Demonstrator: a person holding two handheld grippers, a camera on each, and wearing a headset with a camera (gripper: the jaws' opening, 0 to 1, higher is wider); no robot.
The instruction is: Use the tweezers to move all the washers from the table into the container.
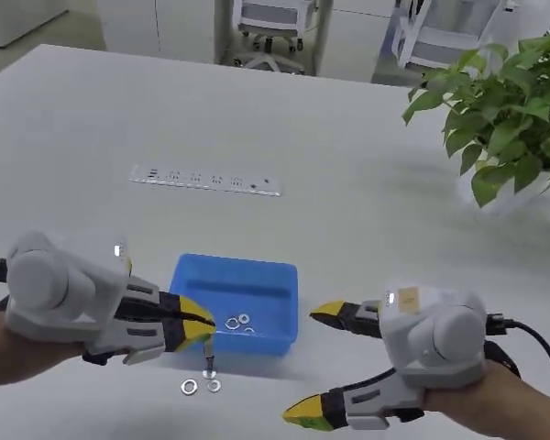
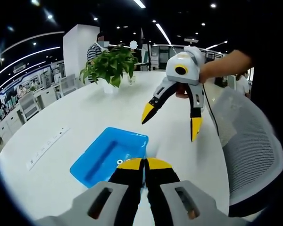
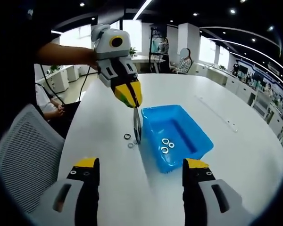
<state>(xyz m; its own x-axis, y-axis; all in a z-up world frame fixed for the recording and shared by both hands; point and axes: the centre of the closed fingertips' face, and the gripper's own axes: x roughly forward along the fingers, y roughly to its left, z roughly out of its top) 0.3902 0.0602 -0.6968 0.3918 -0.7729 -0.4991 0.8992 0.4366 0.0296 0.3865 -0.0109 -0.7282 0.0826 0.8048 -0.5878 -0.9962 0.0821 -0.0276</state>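
White desk carrying a blue container. The right claw, beside the container, gapes wide and holds nothing. The left claw is pressed narrow on the tweezers, which hang tip-down to the desk just in front of the container (in the left gripper view this claw's own jaws cover them). A few loose washers lie on the desk at the tweezer tips; three further washers rest inside the container. Whether the tips pinch a washer is too small to tell.
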